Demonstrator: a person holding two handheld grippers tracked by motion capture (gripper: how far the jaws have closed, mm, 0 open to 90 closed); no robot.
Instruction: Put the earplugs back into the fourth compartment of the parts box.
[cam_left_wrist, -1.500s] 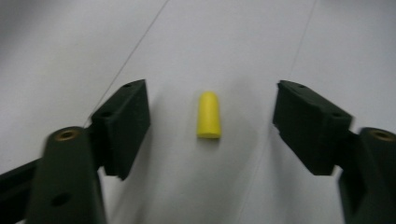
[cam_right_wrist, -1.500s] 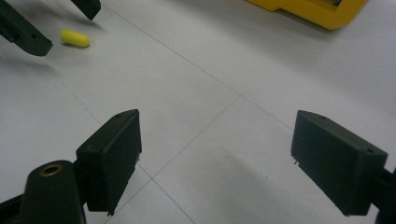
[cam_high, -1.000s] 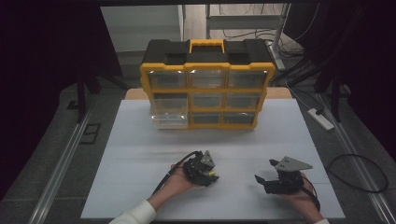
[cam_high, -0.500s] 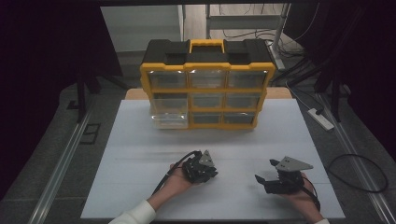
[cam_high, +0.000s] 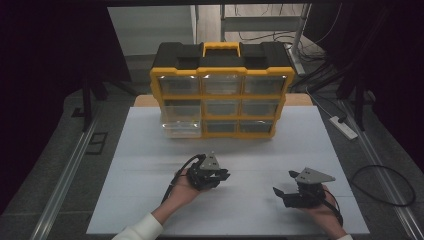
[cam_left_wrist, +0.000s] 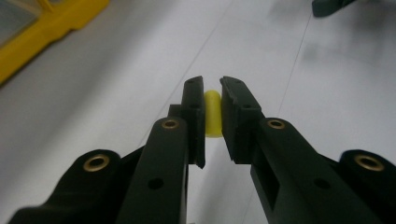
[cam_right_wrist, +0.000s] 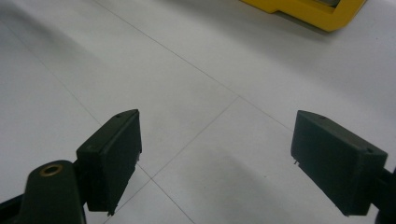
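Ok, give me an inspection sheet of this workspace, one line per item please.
Surface: white table top, bare apart from faint seams.
Job's things: yellow and black drawer organizer at the far edge, with its lower left drawer pulled out; small yellow piece held in the left tongs.
Clutter: nothing seen on the table.
Grippers: left tongs shut on the yellow piece; right tongs open and holding nothing, close above the table.
Cables: black cable trailing from the left tongs; looped cable on the floor at right.
Surroundings: power strip on the floor, dark room behind.
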